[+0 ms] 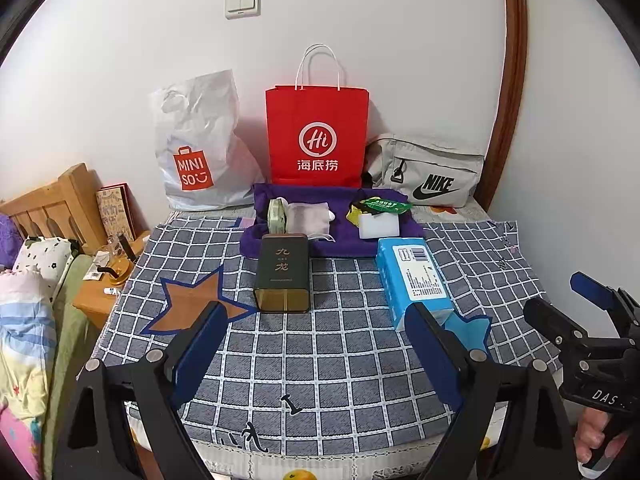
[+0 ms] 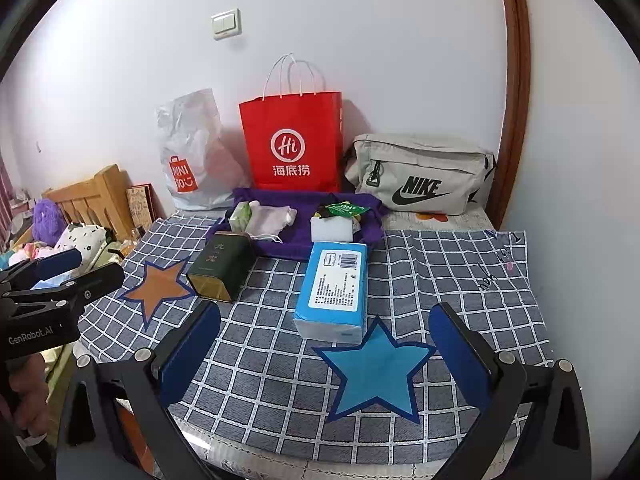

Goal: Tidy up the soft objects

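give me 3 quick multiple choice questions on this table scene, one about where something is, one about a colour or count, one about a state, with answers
1. Where does the blue tissue pack lie?
A. inside the red paper bag
B. on the checked cloth, just behind the blue star
C. on the purple cloth

2. How many star patches are on the checked cloth?
A. one
B. two
C. four

3. How does the right claw stand?
A. open and empty
B. shut on the dark tin
C. shut on the tissue pack

Answers:
1 B: the pack rests on the cloth with its near end at the blue star.
2 B: only the blue star and a brown star show.
3 A: its fingers are spread apart with nothing between them but cloth.
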`<state>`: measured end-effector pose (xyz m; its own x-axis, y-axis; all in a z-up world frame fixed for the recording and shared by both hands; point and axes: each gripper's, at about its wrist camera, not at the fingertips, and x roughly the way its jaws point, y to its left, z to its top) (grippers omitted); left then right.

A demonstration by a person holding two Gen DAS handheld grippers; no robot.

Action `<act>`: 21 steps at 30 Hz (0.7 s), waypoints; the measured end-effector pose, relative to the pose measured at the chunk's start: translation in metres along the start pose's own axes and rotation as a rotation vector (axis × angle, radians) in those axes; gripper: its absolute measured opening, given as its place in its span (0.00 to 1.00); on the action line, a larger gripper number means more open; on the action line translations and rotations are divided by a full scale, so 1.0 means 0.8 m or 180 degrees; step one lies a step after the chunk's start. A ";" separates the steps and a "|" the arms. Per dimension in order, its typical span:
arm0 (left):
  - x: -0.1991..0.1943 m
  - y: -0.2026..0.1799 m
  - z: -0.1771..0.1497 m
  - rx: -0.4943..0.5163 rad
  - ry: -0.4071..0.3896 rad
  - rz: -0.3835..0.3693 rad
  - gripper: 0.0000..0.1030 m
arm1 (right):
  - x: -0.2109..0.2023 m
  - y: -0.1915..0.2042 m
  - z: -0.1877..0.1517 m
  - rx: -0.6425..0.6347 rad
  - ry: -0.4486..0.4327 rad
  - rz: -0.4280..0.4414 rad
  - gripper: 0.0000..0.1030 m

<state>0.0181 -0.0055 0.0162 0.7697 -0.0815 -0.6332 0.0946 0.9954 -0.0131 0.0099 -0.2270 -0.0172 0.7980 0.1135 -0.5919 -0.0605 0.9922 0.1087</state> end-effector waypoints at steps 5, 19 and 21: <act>-0.001 -0.001 0.000 0.0001 -0.0004 0.0005 0.87 | -0.002 0.001 0.000 -0.0009 -0.0008 -0.0003 0.99; -0.006 -0.003 0.000 0.0007 -0.0007 -0.0012 0.87 | -0.004 0.001 0.000 -0.0022 -0.0010 -0.0005 0.99; -0.006 -0.003 0.000 0.0002 -0.0006 -0.0009 0.87 | -0.005 0.001 0.000 -0.0013 -0.0012 -0.0002 0.99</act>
<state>0.0140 -0.0077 0.0189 0.7706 -0.0843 -0.6318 0.0971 0.9952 -0.0144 0.0068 -0.2268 -0.0149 0.8003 0.1127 -0.5889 -0.0624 0.9925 0.1052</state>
